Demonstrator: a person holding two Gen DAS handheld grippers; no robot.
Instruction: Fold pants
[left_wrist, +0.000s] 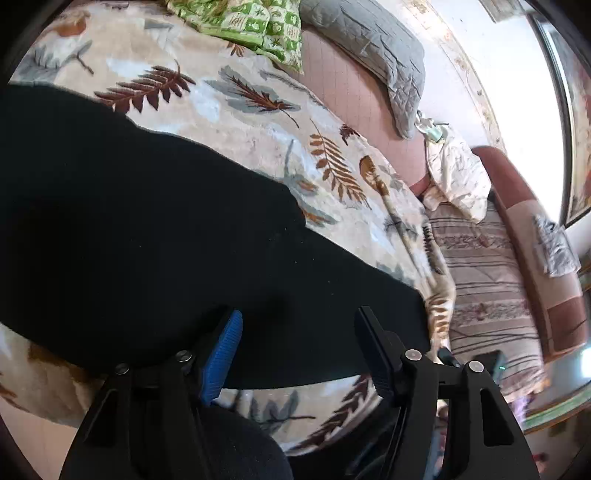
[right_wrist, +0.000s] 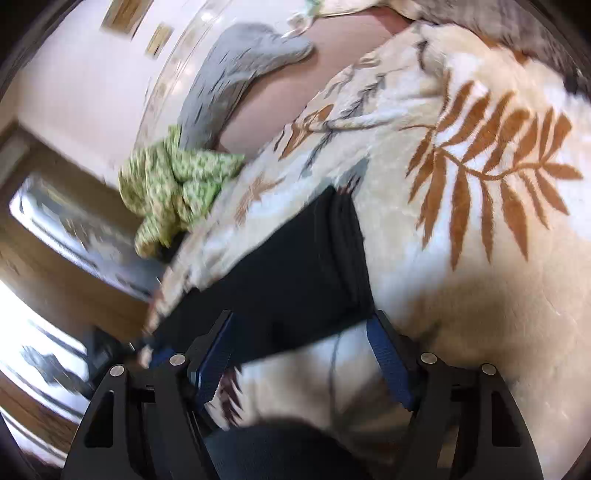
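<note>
Hovering with both claws spread, you have nothing gripped right now; your left gripper (left_wrist: 297, 325) stands open over the near edge of the black pants (left_wrist: 147, 229), its blue pad (left_wrist: 221, 358) clear of the cloth; your right gripper (right_wrist: 301, 343) is open too, its jaws straddling a corner of the pants (right_wrist: 295, 266) where dark fabric meets the pale blanket, though the blur keeps me from saying whether a pad touches. Moving outward, the pants lie flat as one long dark band across the leaf-print blanket (left_wrist: 258, 122); the right wrist view shows a ribbed end, waistband or cuff I cannot tell, lying square on the blanket (right_wrist: 480, 258). To my eye the legs look already laid one on the other, so the lengthwise fold seems done; what is left, I judge, is folding the band across itself; you would need to pinch the near edge first. Beyond sit a green patterned cloth (left_wrist: 240, 26) and a grey pillow (left_wrist: 369, 48), well apart from the work.
</note>
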